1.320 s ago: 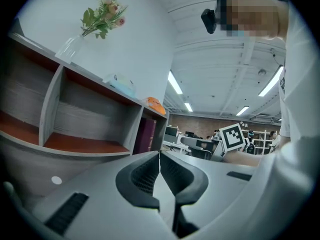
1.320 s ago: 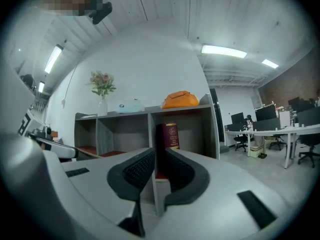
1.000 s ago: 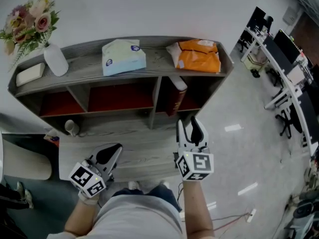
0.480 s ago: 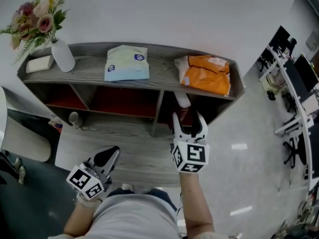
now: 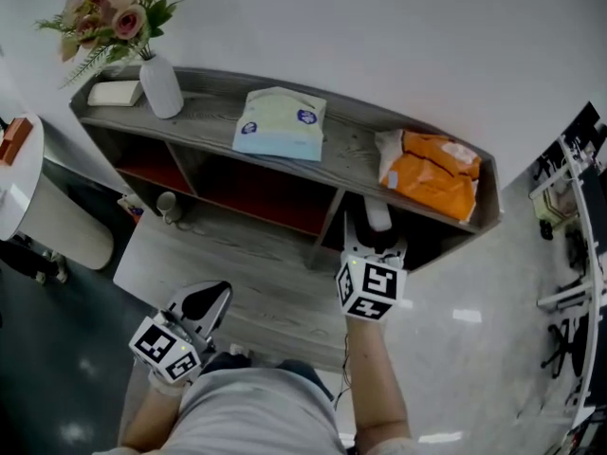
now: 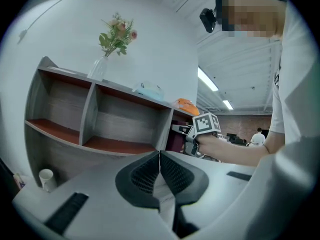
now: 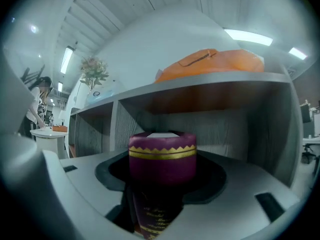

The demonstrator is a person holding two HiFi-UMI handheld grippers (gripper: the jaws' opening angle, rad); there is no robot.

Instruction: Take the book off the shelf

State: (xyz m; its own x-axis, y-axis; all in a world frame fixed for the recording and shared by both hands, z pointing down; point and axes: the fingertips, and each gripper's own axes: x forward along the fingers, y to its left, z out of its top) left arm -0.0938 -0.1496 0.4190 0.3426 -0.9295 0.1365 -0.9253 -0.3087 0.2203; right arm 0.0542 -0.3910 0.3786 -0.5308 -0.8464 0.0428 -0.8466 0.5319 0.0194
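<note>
A dark purple book [image 7: 162, 156] with gold trim stands leaning in the right-hand compartment of the grey wooden shelf [image 5: 351, 150]. In the head view only its pale top [image 5: 377, 215] shows. My right gripper [image 5: 376, 242] reaches into that compartment. Its jaws are opening, and the book's spine stands between the black pads [image 7: 114, 173] with a little room on each side. My left gripper [image 5: 211, 297] hangs low at the left, away from the shelf, its pads [image 6: 160, 166] closed together on nothing.
On the shelf's top stand a vase of flowers [image 5: 159, 88], a small white box [image 5: 114, 93], a pale blue pack [image 5: 281, 123] and an orange bag [image 5: 432, 173]. A white cup [image 5: 168, 202] sits on the low ledge at the left. Office desks [image 5: 579, 188] line the right.
My right gripper has moved forward to the right compartment and its jaws have widened around the book. The left gripper has stayed low and shut.
</note>
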